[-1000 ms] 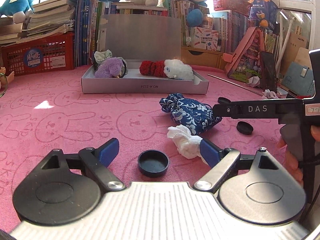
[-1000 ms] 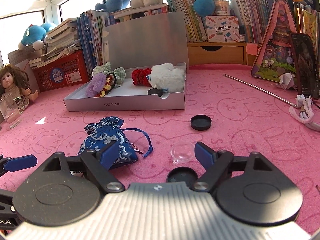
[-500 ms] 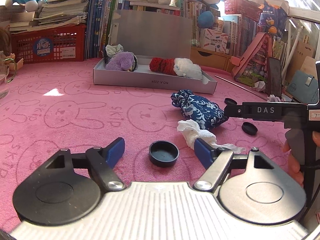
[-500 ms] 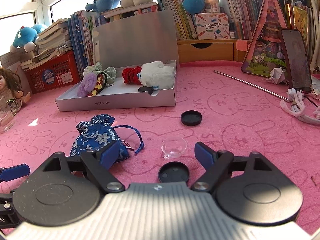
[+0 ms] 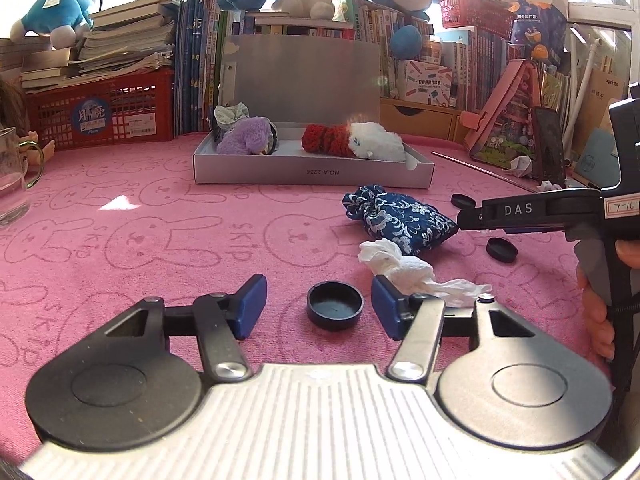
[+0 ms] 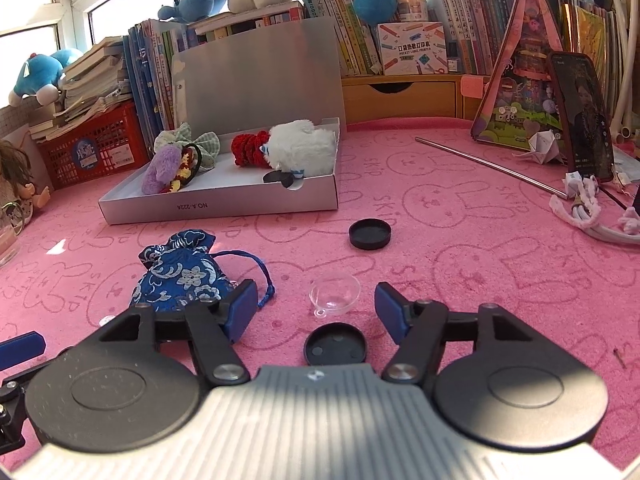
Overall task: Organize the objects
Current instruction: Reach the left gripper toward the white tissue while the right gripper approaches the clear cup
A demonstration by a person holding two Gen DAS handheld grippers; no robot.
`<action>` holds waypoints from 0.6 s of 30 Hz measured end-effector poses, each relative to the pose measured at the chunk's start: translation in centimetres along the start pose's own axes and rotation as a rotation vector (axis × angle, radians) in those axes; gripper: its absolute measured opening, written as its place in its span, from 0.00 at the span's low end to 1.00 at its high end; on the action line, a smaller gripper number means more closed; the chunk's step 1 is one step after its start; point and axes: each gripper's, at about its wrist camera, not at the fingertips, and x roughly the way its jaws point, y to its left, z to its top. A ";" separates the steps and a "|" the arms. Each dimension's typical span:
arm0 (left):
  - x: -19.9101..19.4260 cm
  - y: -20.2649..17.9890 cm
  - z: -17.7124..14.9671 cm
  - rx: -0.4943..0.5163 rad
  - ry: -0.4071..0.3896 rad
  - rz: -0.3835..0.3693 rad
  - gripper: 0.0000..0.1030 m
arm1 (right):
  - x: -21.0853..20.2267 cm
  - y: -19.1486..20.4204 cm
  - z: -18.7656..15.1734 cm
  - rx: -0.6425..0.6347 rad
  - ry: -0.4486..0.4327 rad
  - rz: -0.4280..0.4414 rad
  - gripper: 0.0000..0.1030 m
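My left gripper (image 5: 318,307) is open with a black cap (image 5: 335,306) lying on the pink cloth between its blue pads. A crumpled white tissue (image 5: 412,270) touches its right pad. My right gripper (image 6: 316,312) is open; a clear plastic cup (image 6: 335,294) and a black lid (image 6: 335,346) lie between its fingers. A blue patterned pouch (image 6: 182,272) lies by its left finger and shows in the left wrist view (image 5: 396,220). A silver open box (image 6: 224,200) holds plush toys.
Another black cap (image 6: 370,233) lies beyond the clear cup. A glass mug (image 5: 12,176) stands at far left. A red basket (image 5: 100,112), books and plush toys line the back. A phone (image 6: 582,116), metal rod (image 6: 488,164) and cable (image 6: 584,212) are at right.
Both grippers have shifted slightly over the cloth, staying open. The left gripper's black cap now sits centred between its pads, and the tissue lies against the right pad.
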 end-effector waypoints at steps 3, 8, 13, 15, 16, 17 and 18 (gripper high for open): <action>0.2 0.1 -0.2 -0.006 0.011 -0.001 0.62 | 0.6 0.0 0.1 -0.008 0.026 -0.027 0.61; 0.7 -0.2 -0.7 0.009 0.013 0.026 0.62 | 0.7 -0.2 0.0 0.000 0.030 -0.036 0.55; 0.8 -0.4 -0.8 0.022 0.005 0.039 0.62 | 0.7 0.1 0.0 -0.015 0.034 -0.047 0.54; 0.9 -0.5 -0.8 0.025 0.004 0.044 0.62 | 0.8 0.1 0.0 -0.018 0.034 -0.049 0.54; 0.9 -0.5 -0.8 0.024 0.005 0.044 0.62 | 0.8 0.2 0.0 -0.019 0.035 -0.051 0.53; 0.8 -0.5 -0.8 0.023 0.007 0.042 0.62 | 0.8 0.2 0.0 -0.020 0.035 -0.051 0.53; 0.8 -0.5 -0.8 0.022 0.009 0.038 0.62 | 0.8 0.2 0.0 -0.022 0.035 -0.052 0.53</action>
